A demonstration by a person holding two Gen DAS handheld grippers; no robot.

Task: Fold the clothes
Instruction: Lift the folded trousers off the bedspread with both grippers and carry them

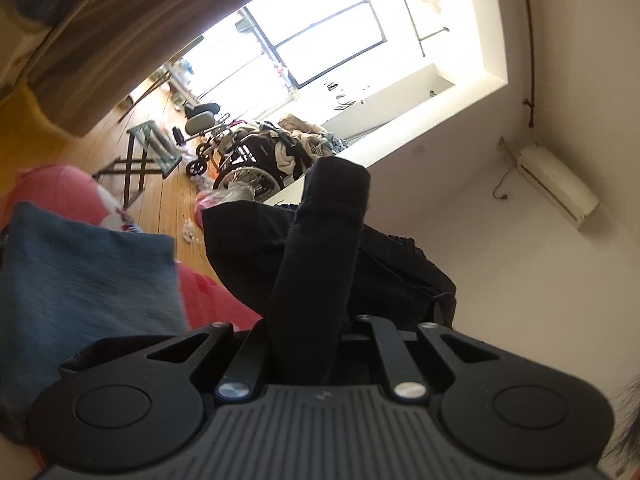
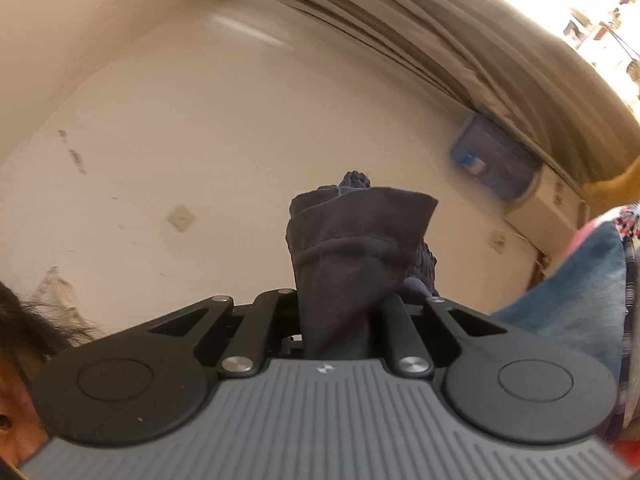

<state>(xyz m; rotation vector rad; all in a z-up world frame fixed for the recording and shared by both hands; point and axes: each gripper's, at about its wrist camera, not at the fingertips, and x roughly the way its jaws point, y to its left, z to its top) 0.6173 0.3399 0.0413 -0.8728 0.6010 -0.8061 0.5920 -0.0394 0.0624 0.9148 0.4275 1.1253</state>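
My left gripper (image 1: 316,320) is shut on a black garment (image 1: 320,240). The cloth wraps over the fingers and hides them, and more of it hangs behind. The gripper is raised and points up toward the wall and window. My right gripper (image 2: 344,304) is shut on a dark navy garment (image 2: 352,248), whose hemmed edge stands up between the jaws. It points up at the ceiling. A blue cloth (image 1: 80,280) lies at the left of the left wrist view and shows at the right of the right wrist view (image 2: 576,292). Whether both grippers hold one garment I cannot tell.
A wheelchair piled with clothes (image 1: 260,152) and a folding stool (image 1: 148,152) stand on the wooden floor by the bright window. A red and pink cloth (image 1: 212,300) lies under the blue one. An air conditioner (image 1: 560,184) is on the wall. A curtain (image 2: 460,40) hangs above.
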